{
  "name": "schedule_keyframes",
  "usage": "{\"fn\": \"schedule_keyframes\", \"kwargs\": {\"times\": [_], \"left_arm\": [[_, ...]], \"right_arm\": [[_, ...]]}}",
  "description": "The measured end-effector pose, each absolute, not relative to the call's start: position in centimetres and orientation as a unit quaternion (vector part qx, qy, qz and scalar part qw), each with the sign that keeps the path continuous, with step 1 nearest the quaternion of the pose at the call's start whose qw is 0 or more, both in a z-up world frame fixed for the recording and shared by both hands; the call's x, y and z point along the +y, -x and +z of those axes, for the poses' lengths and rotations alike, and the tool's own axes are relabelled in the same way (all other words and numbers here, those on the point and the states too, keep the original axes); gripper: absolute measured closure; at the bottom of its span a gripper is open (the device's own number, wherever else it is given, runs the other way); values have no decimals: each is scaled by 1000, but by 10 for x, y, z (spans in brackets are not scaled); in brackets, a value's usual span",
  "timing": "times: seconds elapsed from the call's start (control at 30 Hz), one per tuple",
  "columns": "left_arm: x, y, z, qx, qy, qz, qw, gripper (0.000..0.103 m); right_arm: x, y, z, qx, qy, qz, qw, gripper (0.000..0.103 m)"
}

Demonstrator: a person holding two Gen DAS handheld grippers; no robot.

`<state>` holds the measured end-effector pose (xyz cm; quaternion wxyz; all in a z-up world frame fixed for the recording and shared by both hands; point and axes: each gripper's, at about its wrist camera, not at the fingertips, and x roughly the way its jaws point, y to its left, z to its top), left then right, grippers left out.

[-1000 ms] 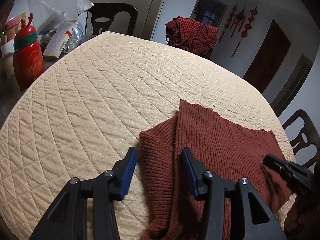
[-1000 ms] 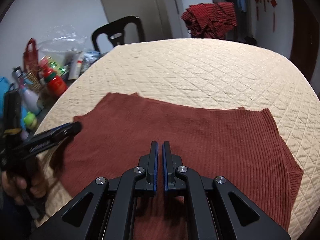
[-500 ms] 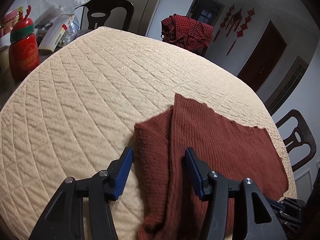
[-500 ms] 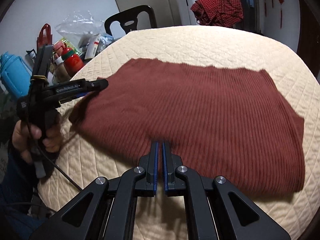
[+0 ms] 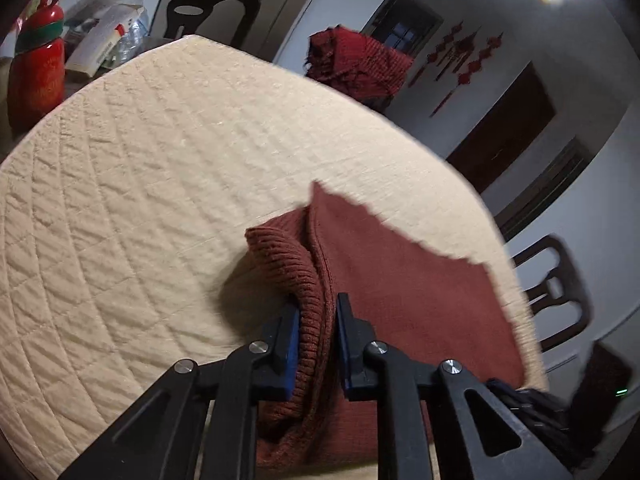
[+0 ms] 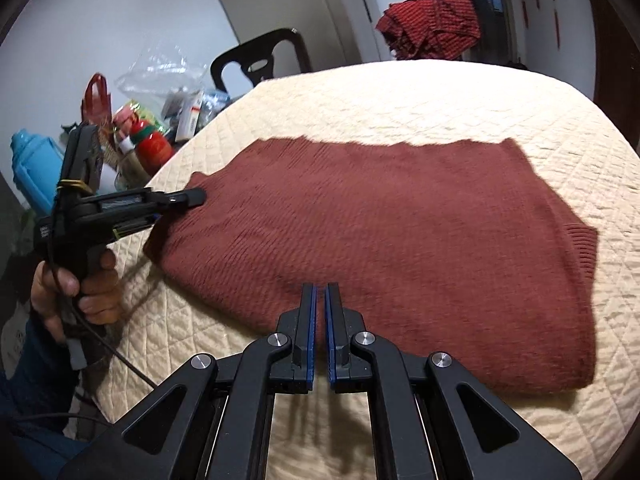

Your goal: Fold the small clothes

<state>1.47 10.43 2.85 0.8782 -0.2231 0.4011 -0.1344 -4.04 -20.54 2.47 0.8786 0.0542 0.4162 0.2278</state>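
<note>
Left wrist view: left gripper (image 5: 318, 338), gaping a moment ago, is closing on the sweater's (image 5: 408, 280) ribbed sleeve, starting a fold; right gripper (image 6: 320, 332) shut, empty.

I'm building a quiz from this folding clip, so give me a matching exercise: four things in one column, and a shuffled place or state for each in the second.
Things:
1. left gripper
2. right gripper
3. checked red cloth
4. red bottle

Places or states:
A. draped on a chair beyond the table
B. jaws closing on the rust-red sweater's ribbed edge
C. shut, nothing between its pads
D. standing among clutter off the quilted table's left edge

Pairs: 1-B, 2-C, 3-A, 4-D
</note>
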Motion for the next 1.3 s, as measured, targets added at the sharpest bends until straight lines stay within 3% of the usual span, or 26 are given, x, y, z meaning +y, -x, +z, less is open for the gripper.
{"fn": "schedule_keyframes", "kwargs": {"times": [0.37,0.53,0.7,0.73,0.77,0.83,1.07,1.3], "left_arm": [[-8,-26,104,359,196,-265,873,86],[-88,-47,73,411,164,-325,836,86],[-121,-56,37,476,162,-352,789,85],[-121,-53,41,470,162,-359,790,82],[-119,-45,47,458,160,-362,796,80],[-108,-37,66,419,157,-360,818,71],[-45,-27,81,367,125,-261,884,70],[-21,-17,49,385,139,-239,881,70]], "right_arm": [[-276,45,36,383,-103,167,903,99],[-300,51,32,384,-133,151,901,99],[-316,54,26,390,-167,156,892,98],[-319,54,26,388,-180,165,889,91],[-322,54,26,385,-196,176,884,74],[-328,52,26,377,-240,208,870,51],[-326,27,18,390,-337,296,804,51],[-309,-12,14,436,-316,278,796,51]]}}
